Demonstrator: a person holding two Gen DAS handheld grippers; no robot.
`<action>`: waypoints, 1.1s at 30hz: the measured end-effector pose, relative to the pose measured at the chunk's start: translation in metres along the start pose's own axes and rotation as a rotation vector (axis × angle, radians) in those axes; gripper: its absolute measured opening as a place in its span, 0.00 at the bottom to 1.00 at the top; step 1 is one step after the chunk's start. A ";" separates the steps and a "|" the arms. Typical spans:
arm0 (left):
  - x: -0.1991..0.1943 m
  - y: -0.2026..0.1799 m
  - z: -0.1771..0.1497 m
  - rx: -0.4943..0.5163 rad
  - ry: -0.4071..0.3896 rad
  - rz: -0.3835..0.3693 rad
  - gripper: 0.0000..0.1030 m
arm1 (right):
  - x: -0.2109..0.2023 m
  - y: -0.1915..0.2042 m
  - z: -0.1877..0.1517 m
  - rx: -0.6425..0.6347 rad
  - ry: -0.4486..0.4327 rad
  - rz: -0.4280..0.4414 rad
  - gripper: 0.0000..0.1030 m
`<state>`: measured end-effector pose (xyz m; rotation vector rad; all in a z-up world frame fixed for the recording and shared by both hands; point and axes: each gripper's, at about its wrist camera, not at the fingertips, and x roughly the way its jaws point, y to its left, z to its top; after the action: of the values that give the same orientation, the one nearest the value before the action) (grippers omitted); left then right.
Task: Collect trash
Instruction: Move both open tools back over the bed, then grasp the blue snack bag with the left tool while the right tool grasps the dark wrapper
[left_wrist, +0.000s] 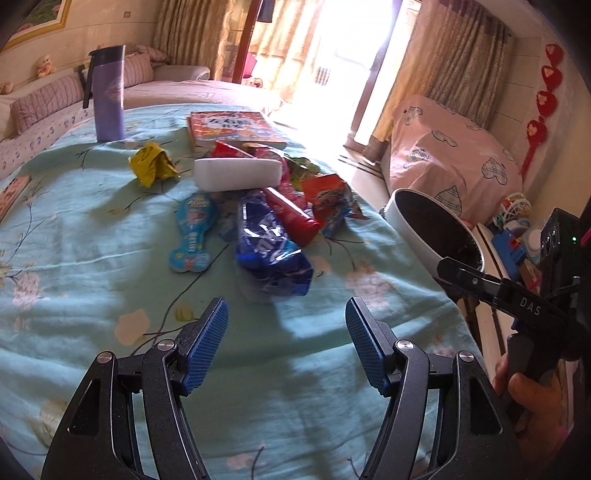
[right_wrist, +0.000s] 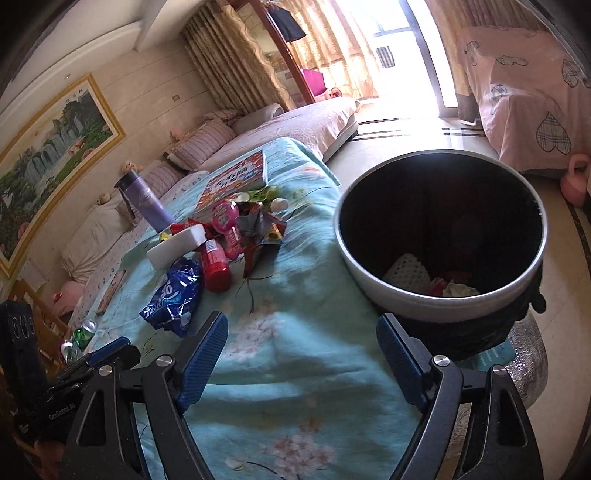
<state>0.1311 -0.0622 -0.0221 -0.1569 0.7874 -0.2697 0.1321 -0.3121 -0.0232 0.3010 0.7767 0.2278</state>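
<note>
Trash lies in a pile on the teal floral tablecloth (left_wrist: 74, 258): a blue snack bag (left_wrist: 271, 254), a red tube (left_wrist: 291, 214), a white foam block (left_wrist: 236, 173), a yellow crumpled wrapper (left_wrist: 151, 164), a light blue flat package (left_wrist: 192, 236) and a red-blue wrapper (left_wrist: 328, 199). My left gripper (left_wrist: 286, 332) is open and empty, just short of the blue bag. My right gripper (right_wrist: 301, 347) is open and empty over the cloth (right_wrist: 288, 369), with the blue bag (right_wrist: 173, 295) to its left. The trash bin (right_wrist: 443, 295) stands at the table's right edge, holding some trash.
A purple thermos (left_wrist: 107, 96) and a book (left_wrist: 232, 127) stand at the table's far side. A sofa (right_wrist: 258, 136) lies behind. A pink covered piece of furniture (left_wrist: 443, 162) and toys (left_wrist: 513, 236) are on the right. Cans (right_wrist: 83, 334) sit left of the table.
</note>
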 end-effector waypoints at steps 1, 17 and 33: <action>0.001 0.002 0.001 -0.005 0.002 0.001 0.65 | 0.002 0.002 0.000 -0.007 0.002 0.000 0.82; 0.028 0.007 0.027 -0.016 0.037 0.019 0.69 | 0.054 0.038 0.030 -0.143 0.017 0.007 0.77; 0.072 0.015 0.034 -0.044 0.113 -0.007 0.48 | 0.119 0.038 0.062 -0.191 0.094 -0.012 0.27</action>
<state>0.2069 -0.0682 -0.0510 -0.1875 0.9056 -0.2695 0.2558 -0.2514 -0.0458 0.1051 0.8429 0.3044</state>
